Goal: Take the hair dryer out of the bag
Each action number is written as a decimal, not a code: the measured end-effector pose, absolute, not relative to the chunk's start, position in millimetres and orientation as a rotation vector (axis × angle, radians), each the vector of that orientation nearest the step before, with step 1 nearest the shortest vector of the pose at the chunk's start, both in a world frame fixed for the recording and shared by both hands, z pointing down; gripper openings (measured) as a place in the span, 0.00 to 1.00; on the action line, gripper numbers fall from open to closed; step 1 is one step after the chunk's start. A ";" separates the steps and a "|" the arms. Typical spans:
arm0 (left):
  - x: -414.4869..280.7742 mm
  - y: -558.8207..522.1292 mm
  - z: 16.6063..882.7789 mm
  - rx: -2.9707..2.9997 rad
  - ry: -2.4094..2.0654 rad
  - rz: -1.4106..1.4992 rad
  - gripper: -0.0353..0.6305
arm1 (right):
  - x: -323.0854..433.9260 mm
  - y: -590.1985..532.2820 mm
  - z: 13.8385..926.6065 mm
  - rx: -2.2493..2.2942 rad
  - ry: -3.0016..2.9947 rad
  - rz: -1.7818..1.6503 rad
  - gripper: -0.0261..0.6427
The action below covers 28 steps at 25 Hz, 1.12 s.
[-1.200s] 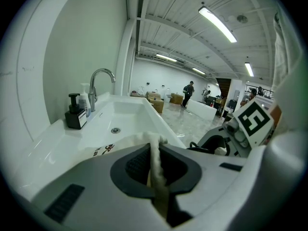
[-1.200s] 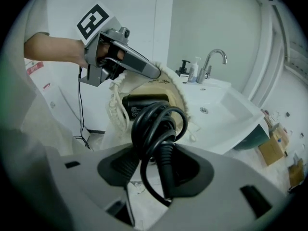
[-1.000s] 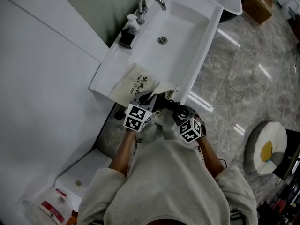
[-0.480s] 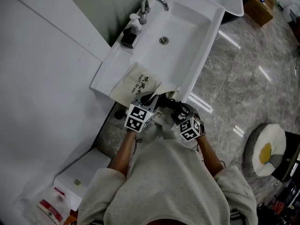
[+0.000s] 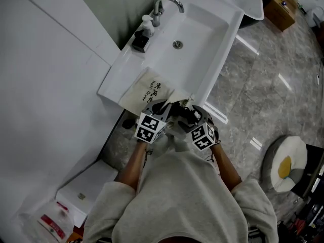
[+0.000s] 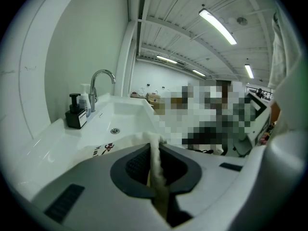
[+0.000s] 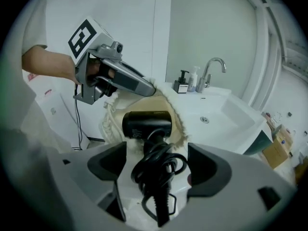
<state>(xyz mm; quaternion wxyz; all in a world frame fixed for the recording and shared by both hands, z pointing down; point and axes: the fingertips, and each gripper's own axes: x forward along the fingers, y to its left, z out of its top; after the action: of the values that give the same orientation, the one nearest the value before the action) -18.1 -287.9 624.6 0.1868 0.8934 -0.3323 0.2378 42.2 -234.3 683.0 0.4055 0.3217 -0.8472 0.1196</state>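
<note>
A cream drawstring bag (image 5: 147, 91) printed "Hair Dryer" lies on the white counter beside the sink. My left gripper (image 5: 158, 109) is shut on the bag's rim; a strip of cream fabric (image 6: 155, 158) is pinched between its jaws. The black hair dryer (image 7: 147, 124) lies with its head in the bag's (image 7: 179, 121) open mouth. Its handle and coiled cord (image 7: 156, 165) stick out between the jaws of my right gripper (image 7: 156, 160). Those jaws are opening and stand wide on either side, their pads off the dryer. From above, the dryer (image 5: 178, 113) shows dark just ahead of the right gripper (image 5: 190, 118).
The sink basin (image 5: 190, 39) with its chrome faucet (image 5: 164, 4) and a black soap dispenser (image 5: 140, 39) lies beyond the bag. The counter's front edge is under my grippers, with grey marble floor to the right. A white box (image 5: 83, 191) stands low on the left.
My right gripper has shifted slightly up and to the left in the head view, nearer the left gripper. The left gripper and the bag have stayed put.
</note>
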 end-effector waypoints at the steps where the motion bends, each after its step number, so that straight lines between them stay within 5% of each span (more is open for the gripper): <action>1: -18.3 -287.8 624.7 2.515 -0.937 0.668 0.09 | 38.8 -236.9 683.0 0.793 -2.136 0.303 0.61; 28: -23.0 -283.5 619.2 2.521 -0.944 0.637 0.09 | 7.7 -252.0 731.0 0.334 -1.865 0.192 0.50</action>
<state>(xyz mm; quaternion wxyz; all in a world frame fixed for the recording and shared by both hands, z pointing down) -23.0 -283.5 619.2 0.1864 0.8954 -0.3353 0.2262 7.7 -252.0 731.0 0.5798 0.1430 -0.7979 0.0821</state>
